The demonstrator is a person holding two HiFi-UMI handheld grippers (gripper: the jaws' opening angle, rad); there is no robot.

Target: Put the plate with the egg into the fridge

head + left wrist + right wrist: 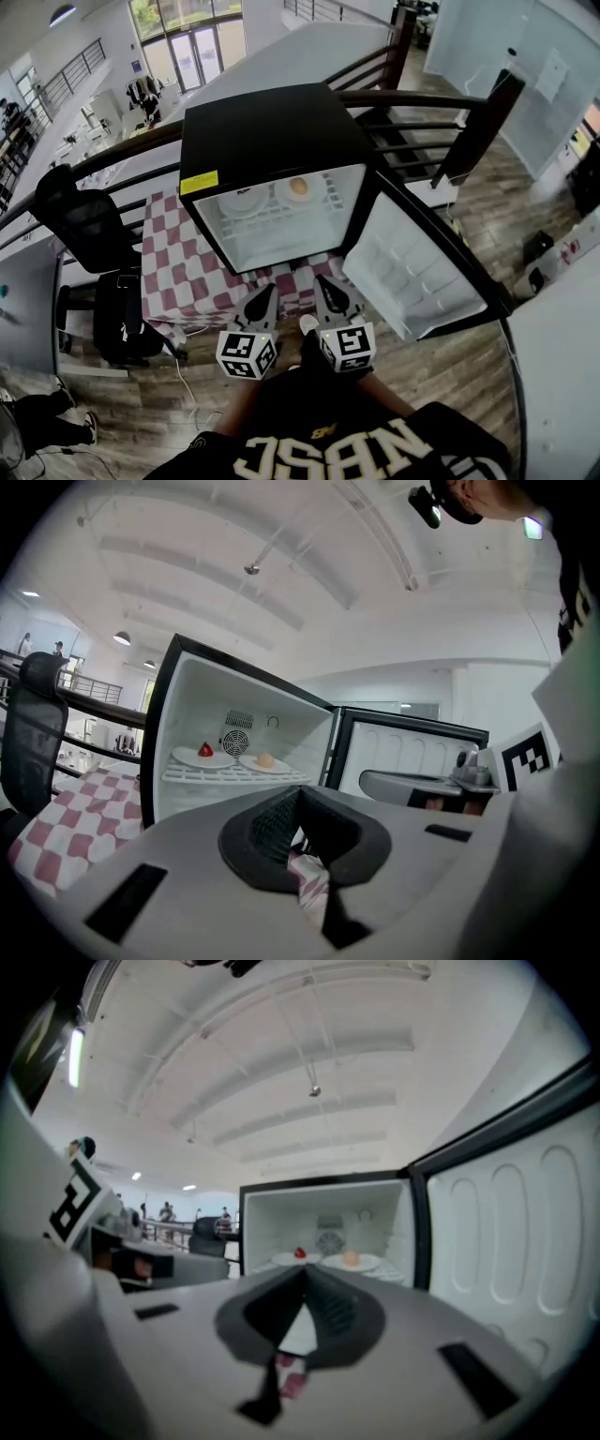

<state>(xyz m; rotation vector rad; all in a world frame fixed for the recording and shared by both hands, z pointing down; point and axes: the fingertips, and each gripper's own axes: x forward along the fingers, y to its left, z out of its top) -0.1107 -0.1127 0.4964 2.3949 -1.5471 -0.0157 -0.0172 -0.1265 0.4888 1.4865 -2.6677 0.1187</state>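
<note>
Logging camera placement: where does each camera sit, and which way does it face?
Head view: on the person's head, facing steeply down at the open fridge; shows left gripper, right gripper, chest.
Left gripper view: on that gripper, facing along its shut jaws into the fridge; right gripper at right.
Right gripper view: on that gripper, facing along its shut jaws into the fridge; left gripper at left.
Shared: all show the plate with the egg on the shelf.

This is an upper gallery in a large open office or lab building. A dark railing (422,97) edges a drop to a lower hall with tall glass doors (192,56). A black office chair (84,225) stands on the wood-plank floor (487,216) beside a checked-cloth table (173,272) carrying a small fridge (272,141), under a high white ceiling (309,1044).
</note>
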